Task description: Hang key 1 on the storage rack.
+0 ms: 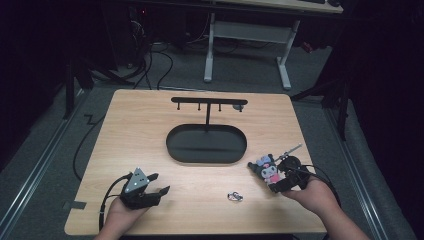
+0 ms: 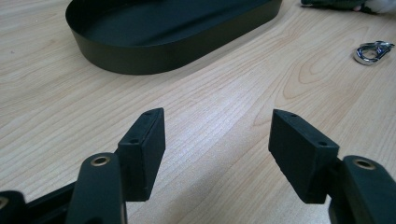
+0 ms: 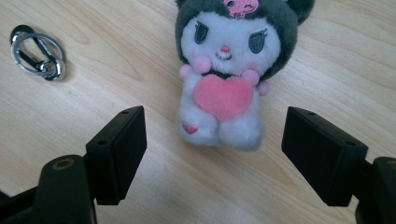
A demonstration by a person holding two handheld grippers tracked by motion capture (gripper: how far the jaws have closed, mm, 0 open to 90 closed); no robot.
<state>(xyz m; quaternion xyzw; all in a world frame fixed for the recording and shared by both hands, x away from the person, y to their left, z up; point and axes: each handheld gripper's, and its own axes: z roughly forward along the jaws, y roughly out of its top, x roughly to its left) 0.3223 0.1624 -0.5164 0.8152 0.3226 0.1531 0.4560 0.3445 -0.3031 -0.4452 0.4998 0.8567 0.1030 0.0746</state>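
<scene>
Right tongs [image 3: 212, 154] spread wide, pads clear of everything, aimed at a plush toy [image 3: 233, 70] lying face-up on the wooden table [image 3: 327, 65]. Dark-hooded white doll clutching a pink heart, feet just ahead of the gap between the pads, untouched. In the high view, same plush toy [image 1: 267, 171] near the table's right front edge, with the right tongs [image 1: 290, 172] just beside it. Small metal key ring [image 3: 37, 53] flat on the wood, left of the toy and apart from it; in the high view, key ring [image 1: 234, 196] between the two hands. Left tongs [image 2: 217, 149] also apart, nothing between the pads, low over bare wood at the front left [image 1: 150, 187]. Black oval tray [image 1: 206, 145] mid-table, with a black hook stand [image 1: 207, 102] rising from its far side.
</scene>
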